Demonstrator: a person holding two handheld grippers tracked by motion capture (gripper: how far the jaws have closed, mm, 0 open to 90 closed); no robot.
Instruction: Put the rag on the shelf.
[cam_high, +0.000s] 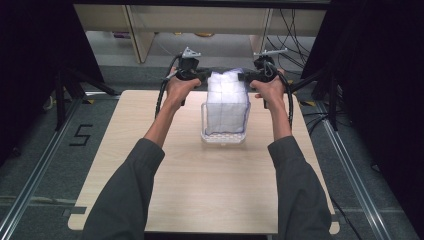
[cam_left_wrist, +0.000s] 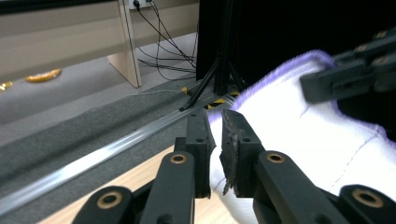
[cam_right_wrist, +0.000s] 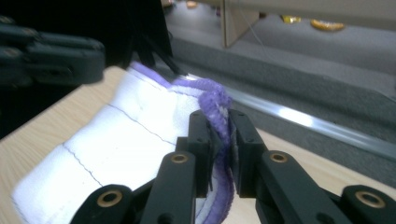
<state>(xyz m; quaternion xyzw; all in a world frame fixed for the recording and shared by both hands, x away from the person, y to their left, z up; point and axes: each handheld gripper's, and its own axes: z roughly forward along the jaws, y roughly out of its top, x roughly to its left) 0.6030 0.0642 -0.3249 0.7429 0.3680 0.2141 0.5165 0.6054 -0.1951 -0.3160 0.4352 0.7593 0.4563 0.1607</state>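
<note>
Already both hand-held grippers, left hand-held gripper (cam_left_wrist: 215, 140) and right hand-held gripper (cam_right_wrist: 219, 140), are clamped on the white towel (cam_high: 226, 95), lifted over the clear basket (cam_high: 224, 134) mid-desk; placing remains.

- Cloth (cam_high: 227, 100): soft white fabric, stitched in thin lines, fuzzy purple hem.
- Bin (cam_high: 223, 136): clear glossy plastic.
- Surface (cam_high: 200, 185): pale matt wood grain.
- Fingers (cam_right_wrist: 201, 135): matt black plastic, brass-coloured rivets.
- Floor rail at 12 o'clock (cam_left_wrist: 93, 158): shiny metal.

grey carpet floor (cam_high: 45, 165), light wooden table (cam_high: 200, 195), dark curtains (cam_high: 380, 75) either side.
</note>
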